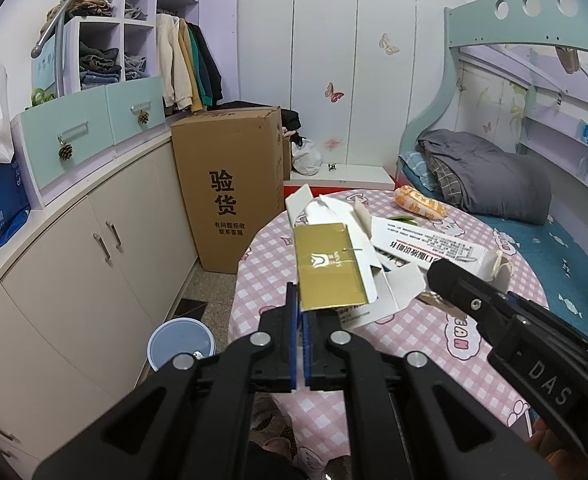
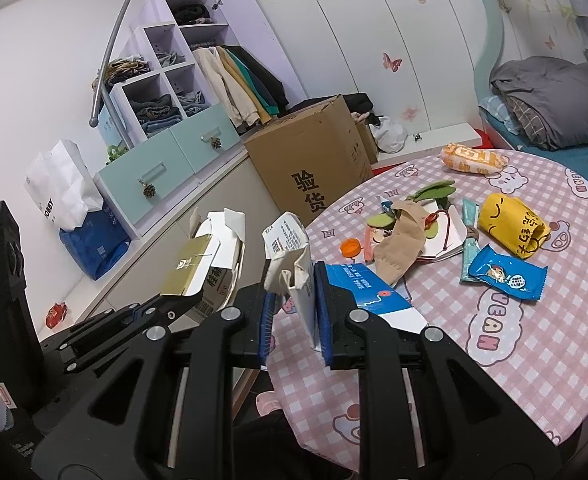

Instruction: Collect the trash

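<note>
My left gripper (image 1: 301, 312) is shut on a torn gold and white carton (image 1: 329, 270), held above the left edge of the round table (image 1: 453, 344); it also shows in the right wrist view (image 2: 198, 264). My right gripper (image 2: 294, 300) is shut on a crumpled white printed carton (image 2: 294, 264), seen in the left wrist view too (image 1: 433, 246). On the table lie a blue snack wrapper (image 2: 505, 274), a yellow pouch (image 2: 509, 226), an orange snack bag (image 2: 469, 158), a beige sock (image 2: 399, 236), an orange cap (image 2: 350, 247) and a blue and white carton (image 2: 373, 292).
A blue bin (image 1: 180, 344) stands on the floor left of the table, below the left gripper. A large cardboard box (image 1: 230, 188) stands behind it against low cabinets (image 1: 94, 264). A bed (image 1: 533, 208) borders the table's right side.
</note>
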{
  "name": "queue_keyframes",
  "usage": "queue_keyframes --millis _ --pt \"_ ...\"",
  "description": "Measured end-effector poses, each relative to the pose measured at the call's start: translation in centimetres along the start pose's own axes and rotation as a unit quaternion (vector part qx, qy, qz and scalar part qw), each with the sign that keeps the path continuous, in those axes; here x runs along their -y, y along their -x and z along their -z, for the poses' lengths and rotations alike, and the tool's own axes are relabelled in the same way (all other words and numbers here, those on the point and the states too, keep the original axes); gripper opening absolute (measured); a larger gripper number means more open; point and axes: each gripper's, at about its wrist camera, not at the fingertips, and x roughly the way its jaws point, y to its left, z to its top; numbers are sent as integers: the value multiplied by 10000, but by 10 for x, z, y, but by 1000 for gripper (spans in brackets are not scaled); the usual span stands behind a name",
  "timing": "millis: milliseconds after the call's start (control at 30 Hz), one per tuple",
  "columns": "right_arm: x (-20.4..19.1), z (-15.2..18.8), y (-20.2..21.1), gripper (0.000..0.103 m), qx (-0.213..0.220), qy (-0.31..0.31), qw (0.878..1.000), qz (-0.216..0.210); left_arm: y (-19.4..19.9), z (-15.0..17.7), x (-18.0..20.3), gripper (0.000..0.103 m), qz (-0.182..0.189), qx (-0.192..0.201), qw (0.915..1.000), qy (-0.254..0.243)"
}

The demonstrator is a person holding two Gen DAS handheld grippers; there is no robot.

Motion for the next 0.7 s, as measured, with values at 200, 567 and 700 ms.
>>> queue_keyframes --millis 200,567,700 --pt "-1 0 2 19 4 14 10000 -12 3 1 2 2 4 27 10000 6" --pt "-3 0 2 19 -7 36 10000 -3 5 1 1 2 11 37 10000 40" --pt "-9 0 -1 19 -45 97 9999 -7 5 2 -4 2 33 21 9999 95"
